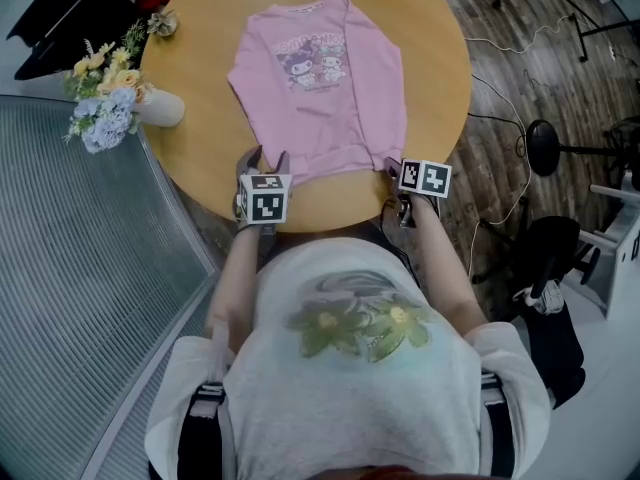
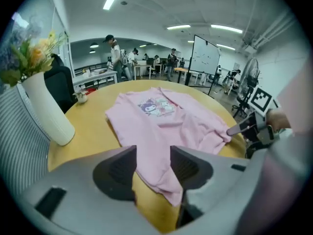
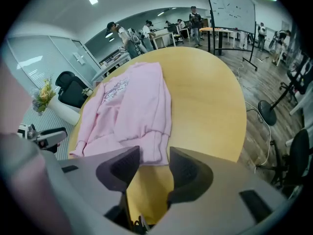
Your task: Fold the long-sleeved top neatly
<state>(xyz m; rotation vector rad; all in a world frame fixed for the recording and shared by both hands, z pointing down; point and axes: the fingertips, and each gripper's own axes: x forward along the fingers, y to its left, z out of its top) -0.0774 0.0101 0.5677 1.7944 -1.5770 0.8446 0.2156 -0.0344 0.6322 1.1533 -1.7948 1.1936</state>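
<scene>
A pink long-sleeved top point(image 1: 318, 83) lies flat on the round wooden table point(image 1: 435, 58), cartoon print up, collar at the far side and hem toward me. My left gripper point(image 1: 264, 160) hovers at the hem's left corner with its jaws open. In the left gripper view the pink top point(image 2: 161, 126) shows through the gap of the left gripper point(image 2: 152, 154), with no pad pressing on it. My right gripper point(image 1: 394, 171) stands open at the hem's right corner. In the right gripper view the ribbed edge of the pink top point(image 3: 149, 148) lies just beyond the right gripper point(image 3: 154, 156).
A white vase of flowers point(image 1: 150, 106) stands at the table's left edge, with a small ornament point(image 1: 163, 23) behind it. A black chair point(image 1: 60, 23) is at the far left. Cables and a black stand base point(image 1: 543, 146) lie on the floor to the right.
</scene>
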